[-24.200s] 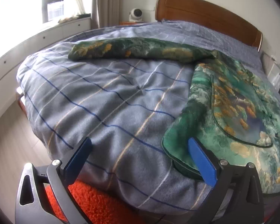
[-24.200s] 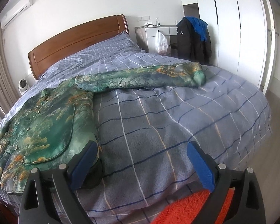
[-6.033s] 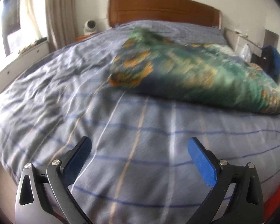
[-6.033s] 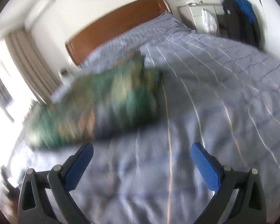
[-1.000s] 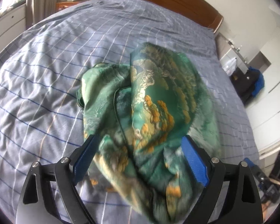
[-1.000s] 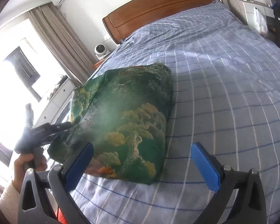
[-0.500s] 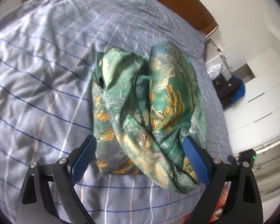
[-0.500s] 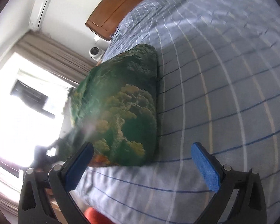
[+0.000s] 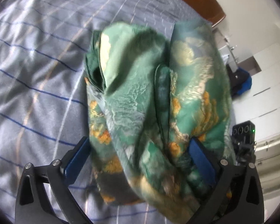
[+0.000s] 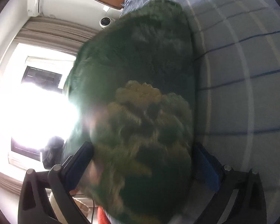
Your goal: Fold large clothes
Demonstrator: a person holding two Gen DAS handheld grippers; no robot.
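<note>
- Your left gripper (image 9: 140,160) straddles the folded green garment (image 9: 149,93) on the bed (image 9: 37,74), jaws opening
- Your right gripper (image 10: 143,164) appears spread around it; blur hides contact

both wrist views look steeply down, very near, sharing the green garment (image 9: 151,100) on the bed (image 9: 37,85).

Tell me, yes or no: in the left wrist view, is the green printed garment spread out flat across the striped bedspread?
No, the green printed garment sits bunched in a folded heap on the striped bedspread.
</note>
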